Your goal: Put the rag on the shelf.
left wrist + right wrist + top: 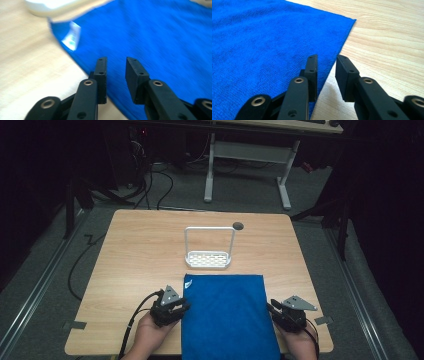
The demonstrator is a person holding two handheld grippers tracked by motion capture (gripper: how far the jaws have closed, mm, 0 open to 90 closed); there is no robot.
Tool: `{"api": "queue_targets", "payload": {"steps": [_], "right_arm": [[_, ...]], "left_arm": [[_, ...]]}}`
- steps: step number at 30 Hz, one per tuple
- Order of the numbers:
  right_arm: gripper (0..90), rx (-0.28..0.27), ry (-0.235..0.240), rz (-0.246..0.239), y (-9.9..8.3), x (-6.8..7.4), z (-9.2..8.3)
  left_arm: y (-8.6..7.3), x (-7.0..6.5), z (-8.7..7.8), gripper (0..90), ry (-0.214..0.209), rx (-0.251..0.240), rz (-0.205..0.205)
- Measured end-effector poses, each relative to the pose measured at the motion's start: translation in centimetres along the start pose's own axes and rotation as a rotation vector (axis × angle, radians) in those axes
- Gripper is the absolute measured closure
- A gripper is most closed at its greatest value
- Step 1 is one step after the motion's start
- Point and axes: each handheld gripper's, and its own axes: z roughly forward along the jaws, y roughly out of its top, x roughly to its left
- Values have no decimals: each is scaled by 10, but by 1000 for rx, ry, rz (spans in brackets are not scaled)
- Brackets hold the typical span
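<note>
- At the near left of the table, the left gripper [184, 307] rests in a hand with its jaws apart and nothing pinched between them; its tips sit just at the left edge of the blue cloth [227, 315].
- Opposite it, the right gripper [274, 307] sits at the cloth's right edge, jaws likewise parted and empty, pointing in toward the fabric.
- Between the two, the blue cloth lies flat, its long axis running from the near table edge away toward the far side; its near end hangs over the table [130, 250] edge.
- From the left gripper view, the left gripper [116, 65] looks across the cloth's edge, and a small white label [72, 37] shows at the far left corner, though blurred.
- From the right gripper view, the right gripper [326, 63] straddles the cloth's side edge, with its far right corner [352, 21] sharp against bare wood.
- Just beyond the cloth's far edge, the high view adds a white rack [208, 259] with a tall hoop handle.
</note>
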Motion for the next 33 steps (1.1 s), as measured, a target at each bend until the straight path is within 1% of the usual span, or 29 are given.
{"api": "queue_targets", "payload": {"steps": [1,2,3,5,6,7,9,10,11,12,13,15,18,19,21,22,23,24,25,26,27,28,29,30,31,32,33], "right_arm": [[718,0,0,0,0,0,0],[715,1,-1,11,0,-1,0],[714,3,-1,12,0,-1,0],[714,0,-12,11,1,-2,1],[714,-3,-14,13,2,-2,1],[714,-7,-15,15,2,-2,0],[697,-14,-15,14,2,-3,0],[679,-17,-17,15,2,-4,0],[679,-17,-17,15,2,-4,0],[676,-20,-20,10,2,-5,-2],[676,-20,-20,10,2,-5,-2],[672,-30,-19,6,2,-6,-2],[661,-34,-23,10,2,-6,-2],[659,-36,-23,5,2,-7,-2],[646,-45,-22,10,4,-8,-2],[639,-46,-25,12,5,-8,-1],[621,-53,-22,18,7,-8,0],[603,-55,-20,23,9,-9,1],[603,-55,-20,23,9,-9,1],[594,-59,-18,28,11,-9,2],[579,-66,-12,29,18,-8,7],[577,-69,-12,17,22,-8,9],[577,-69,-12,17,22,-8,9],[567,-68,-10,10,28,-8,14],[567,-68,-10,10,28,-8,14],[558,-68,-17,7,36,-9,19],[558,-68,-17,7,36,-9,19]], "left_arm": [[0,0,0,688,0,0,0],[1,3,1,688,19,-8,3],[3,7,3,682,33,-14,1],[5,13,8,662,55,-26,-13],[7,15,10,663,58,-29,-16],[9,17,12,664,59,-36,-15],[14,20,17,667,87,-42,2],[18,24,21,672,99,-49,7],[18,24,21,672,99,-49,7],[21,32,28,671,112,-44,-12],[21,32,28,670,112,-44,-12],[24,38,34,667,113,-57,-38],[27,46,43,648,110,-56,-72],[28,46,46,645,116,-56,-77],[30,48,51,643,123,-55,-84],[31,48,53,647,119,-75,-91],[31,48,53,648,119,-75,-91],[30,48,54,660,121,-60,-94],[30,48,54,663,121,-60,-94],[30,48,55,663,121,-54,-93],[30,48,54,663,123,-51,-96],[30,50,55,664,115,-45,-119],[30,50,55,665,115,-45,-119],[30,52,55,665,109,-40,-138],[30,52,55,665,109,-40,-138],[30,54,55,666,106,-37,-153],[30,55,55,666,102,-32,-158]]}}
